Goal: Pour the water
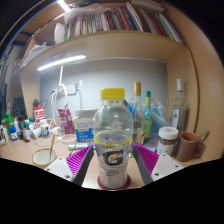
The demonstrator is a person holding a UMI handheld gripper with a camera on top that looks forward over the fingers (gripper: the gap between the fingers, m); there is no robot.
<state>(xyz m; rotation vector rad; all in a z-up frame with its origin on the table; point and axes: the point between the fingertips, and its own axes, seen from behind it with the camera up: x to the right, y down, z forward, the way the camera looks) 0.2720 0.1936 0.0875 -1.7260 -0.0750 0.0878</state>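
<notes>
Centrally, clear yellow-capped bottle (113, 140) clamped between jaws

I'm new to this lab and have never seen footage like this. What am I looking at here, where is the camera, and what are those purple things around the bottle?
There is no robot arm: a person carries a hand-held gripper, and the single picture comes from a wide-angle camera mounted on it, looking forward along its two fingers. The purple pieces are pads on the fingers' inner faces, part of the gripper itself. Between them stands a clear bottle with a yellow cap, and both fingers appear to press on it. Beyond lies a cluttered desk with a small bowl, a brown mug, a white jar and other bottles. Above is a shelf of books.
</notes>
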